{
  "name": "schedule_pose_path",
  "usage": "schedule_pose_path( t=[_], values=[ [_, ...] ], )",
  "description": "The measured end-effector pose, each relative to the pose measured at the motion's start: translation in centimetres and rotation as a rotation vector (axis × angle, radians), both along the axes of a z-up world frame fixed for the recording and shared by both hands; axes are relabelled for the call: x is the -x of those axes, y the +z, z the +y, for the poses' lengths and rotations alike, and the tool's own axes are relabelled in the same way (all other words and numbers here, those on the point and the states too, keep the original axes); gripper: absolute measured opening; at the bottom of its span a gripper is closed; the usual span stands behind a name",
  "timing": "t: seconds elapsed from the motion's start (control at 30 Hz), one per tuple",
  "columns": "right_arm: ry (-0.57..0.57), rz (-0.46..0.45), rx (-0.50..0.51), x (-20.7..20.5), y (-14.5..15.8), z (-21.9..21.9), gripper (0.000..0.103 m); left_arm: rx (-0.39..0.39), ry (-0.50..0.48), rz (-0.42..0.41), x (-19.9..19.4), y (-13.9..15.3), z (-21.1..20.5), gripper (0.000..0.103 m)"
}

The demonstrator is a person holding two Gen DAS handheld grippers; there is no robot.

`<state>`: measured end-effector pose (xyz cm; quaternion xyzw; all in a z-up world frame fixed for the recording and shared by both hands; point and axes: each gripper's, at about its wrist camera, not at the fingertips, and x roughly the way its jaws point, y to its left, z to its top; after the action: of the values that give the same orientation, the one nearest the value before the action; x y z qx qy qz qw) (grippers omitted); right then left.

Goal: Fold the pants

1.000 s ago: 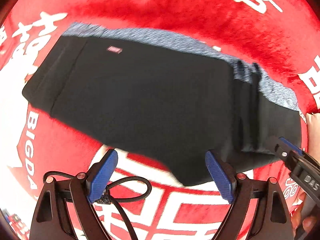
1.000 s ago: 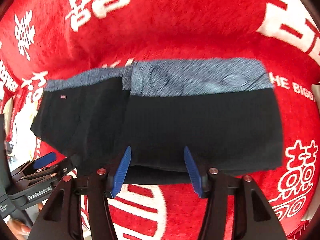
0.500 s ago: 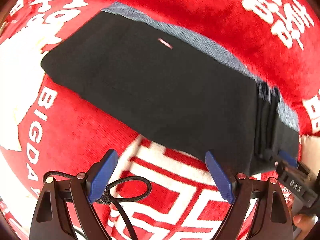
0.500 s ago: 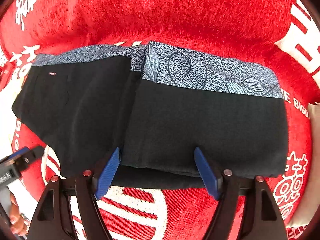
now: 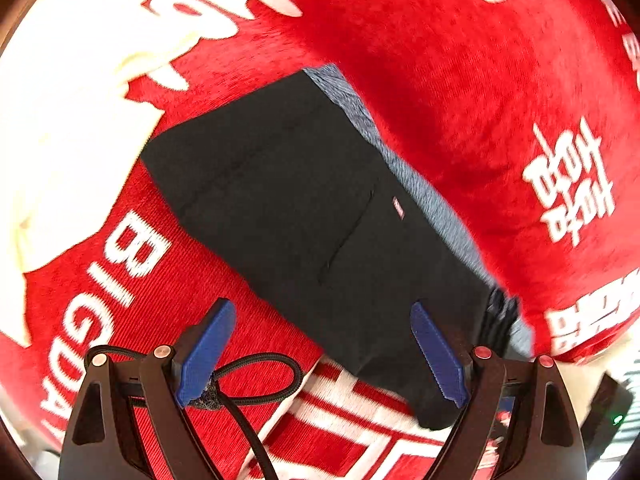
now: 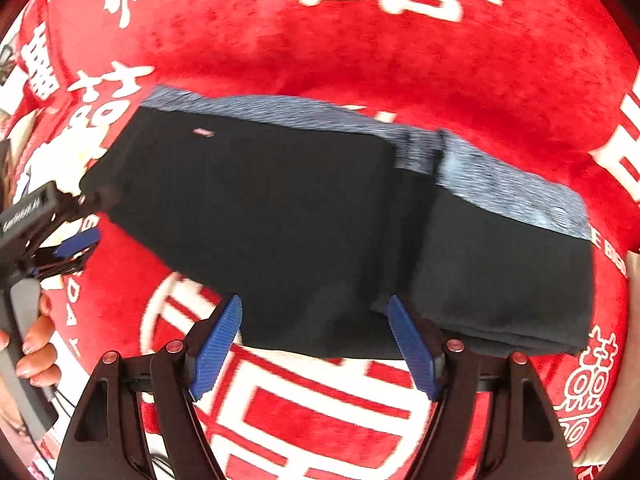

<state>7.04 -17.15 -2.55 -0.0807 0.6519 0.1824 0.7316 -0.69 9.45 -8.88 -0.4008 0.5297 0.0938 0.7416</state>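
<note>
Black pants (image 6: 300, 220) with a blue-grey patterned strip (image 6: 508, 188) along the far edge lie flat on the red cloth, with the right part folded over into a thicker stack (image 6: 504, 276). They also show in the left wrist view (image 5: 320, 232). My right gripper (image 6: 316, 344) is open and empty at the near edge of the pants, beside the fold step. My left gripper (image 5: 324, 352) is open and empty over the near edge. In the right wrist view the left gripper (image 6: 60, 240) sits at the pants' left end.
A red plush cloth (image 6: 360, 52) with white characters covers the whole surface; it also fills the left wrist view (image 5: 460, 80). A black cord (image 5: 256, 376) loops at the left gripper's base. A hand (image 6: 32, 344) holds the left gripper's handle.
Both grippers stay open. The left wrist view has swung left, so the pants now run diagonally. The right gripper has shifted left along the near edge, from the folded stack toward the fold step.
</note>
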Motion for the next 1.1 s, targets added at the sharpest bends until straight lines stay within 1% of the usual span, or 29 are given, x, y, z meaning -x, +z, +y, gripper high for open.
schedule_pose_path(
  t=[0.07, 0.1, 0.13, 0.23, 0.4, 0.47, 0.53, 0.63, 0.67, 0.8, 0.87, 0.93, 0.97, 1.0, 1.07, 1.1],
  values=[
    [0.010, 0.000, -0.006, 0.3, -0.3, 0.7, 0.079, 0.039, 0.016, -0.022, 0.2, -0.4, 1.0, 0.090],
    [0.016, 0.004, -0.011, 0.3, -0.4, 1.2, 0.079, 0.046, 0.021, -0.026, -0.9, -1.0, -0.2, 0.090],
    [0.019, 0.006, -0.013, 0.5, -0.4, 1.1, 0.079, 0.056, 0.025, -0.033, -1.3, -1.4, -0.2, 0.090],
    [0.025, 0.013, -0.018, 0.7, -0.6, 1.6, 0.079, 0.074, 0.025, -0.051, -1.3, -1.8, 0.5, 0.090],
    [0.025, 0.019, -0.023, 0.8, -0.7, 1.9, 0.079, 0.097, 0.042, -0.081, -2.1, -3.4, 0.2, 0.090],
    [0.022, 0.016, -0.026, 0.8, -0.7, 2.0, 0.079, 0.116, 0.063, -0.114, -2.7, -3.8, -0.3, 0.095],
    [0.019, 0.015, -0.028, 0.8, -0.7, 2.0, 0.079, 0.121, 0.083, -0.143, -2.8, -3.7, -0.4, 0.095],
    [0.012, 0.012, -0.035, 0.7, -0.6, 2.1, 0.079, 0.139, 0.107, -0.209, -3.0, -3.0, -0.5, 0.095],
    [0.009, 0.011, -0.037, 0.7, -0.6, 2.1, 0.079, 0.136, 0.109, -0.218, -3.0, -2.9, -0.4, 0.095],
    [0.004, 0.006, -0.043, 0.5, -0.5, 2.1, 0.079, 0.103, 0.112, -0.150, -4.0, -4.1, -0.8, 0.095],
    [0.006, 0.002, -0.046, 0.2, -0.3, 2.1, 0.079, 0.067, 0.117, -0.118, -4.8, -3.9, -1.2, 0.095],
    [0.004, -0.004, -0.051, -0.2, 0.0, 2.1, 0.079, 0.010, 0.103, -0.059, -5.7, -3.7, -1.9, 0.094],
    [0.004, -0.007, -0.055, -0.5, 0.2, 2.1, 0.079, -0.021, 0.098, -0.034, -6.1, -3.5, -2.3, 0.087],
    [0.003, -0.011, -0.060, -0.8, 0.5, 2.1, 0.079, -0.068, 0.091, 0.003, -6.3, -3.3, -2.6, 0.081],
    [0.007, -0.017, -0.071, -1.5, 1.0, 2.1, 0.079, -0.174, 0.069, 0.076, -6.7, -3.0, -3.2, 0.047],
    [0.012, -0.021, -0.082, -2.1, 1.5, 2.1, 0.079, -0.196, 0.064, 0.092, -6.6, -3.0, -3.1, 0.041]
  ],
)
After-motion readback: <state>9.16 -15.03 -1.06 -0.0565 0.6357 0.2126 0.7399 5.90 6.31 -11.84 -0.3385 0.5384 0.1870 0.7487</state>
